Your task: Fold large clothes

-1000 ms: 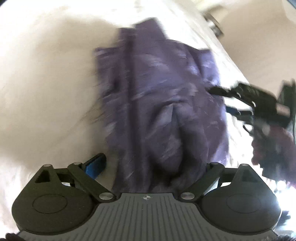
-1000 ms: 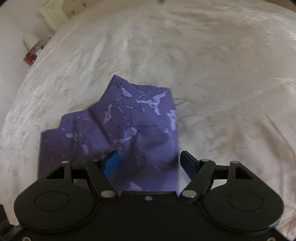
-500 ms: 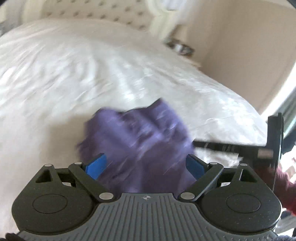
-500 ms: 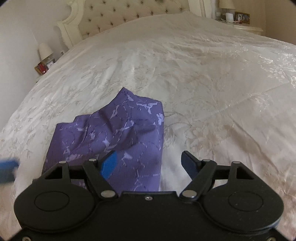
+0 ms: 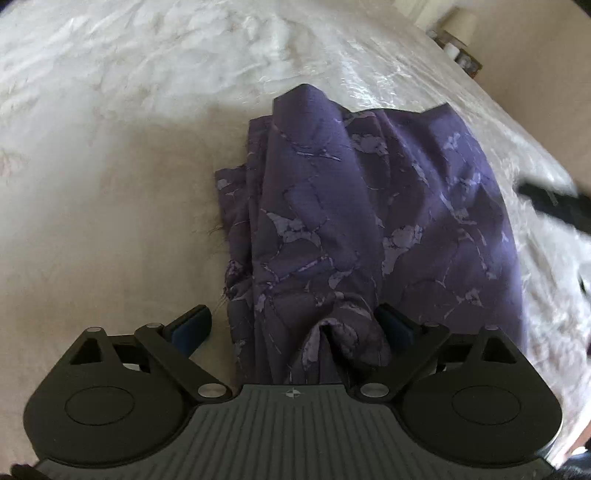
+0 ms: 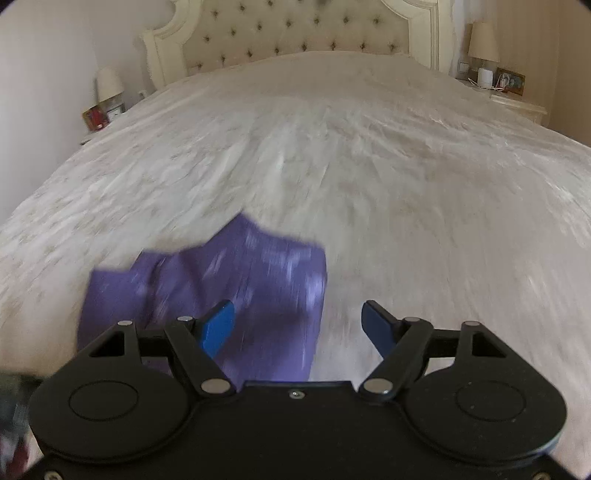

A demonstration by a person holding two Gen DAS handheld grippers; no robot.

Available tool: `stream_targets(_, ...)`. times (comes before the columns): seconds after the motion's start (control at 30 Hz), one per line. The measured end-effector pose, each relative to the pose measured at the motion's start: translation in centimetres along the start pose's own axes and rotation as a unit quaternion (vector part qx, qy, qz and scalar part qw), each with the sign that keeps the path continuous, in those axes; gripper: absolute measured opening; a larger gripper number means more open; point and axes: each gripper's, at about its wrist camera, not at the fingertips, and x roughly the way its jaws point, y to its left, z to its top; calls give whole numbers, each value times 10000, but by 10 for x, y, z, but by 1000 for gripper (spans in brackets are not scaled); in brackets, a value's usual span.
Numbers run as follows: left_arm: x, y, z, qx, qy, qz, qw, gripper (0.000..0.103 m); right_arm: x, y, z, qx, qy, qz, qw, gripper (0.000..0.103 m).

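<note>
So we've got a big bed [image 6: 369, 177] under a shiny cream bedspread filling pretty much both views, with a tufted cream headboard [image 6: 295, 33] at the far end. Our purple garment [image 5: 369, 229], dark violet with a pale marbled print, is lying bunched and loosely folded on the near part of the bed, creased into long ridges running away from us. In the right wrist view it's blurry and sits to the near left, with bare bedspread to its right.

Our left gripper [image 5: 293, 325] is right over the near end of the cloth, fingers spread wide, a raised fold of fabric sitting between them but neither pad pressing on it. Our right gripper [image 6: 298, 321] is spread wide too, nothing pinched; its left finger [image 6: 216, 325] hovers over the garment's edge and the right one is over plain bedspread.

Smaller stuff: a lamp [image 6: 483, 42] on the far right nightstand, another lamp [image 6: 109, 83] far left, and a red picture frame [image 6: 95, 118] next to that one.
</note>
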Motion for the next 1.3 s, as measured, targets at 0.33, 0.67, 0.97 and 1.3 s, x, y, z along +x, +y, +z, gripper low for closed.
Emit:
stream_targets(0.33, -4, 6, -5, -260, -17, 10, 9997, 98, 132, 11, 51, -328, 1307, -410, 9900, 87)
stream_targets(0.67, -60, -20, 11, 416, -722, 208, 9963, 99, 21, 1, 53, -124, -138, -92, 9998, 100)
stream_targets(0.97, -122, -55, 14, 879, -996, 308, 9907, 103, -84, 3, 4, 571, -313, -107, 9978, 102)
stream_targets(1.3, -155, -79, -3, 766, -664, 1144, 9882, 101, -148, 24, -54, 595, 41, -301, 9978, 102)
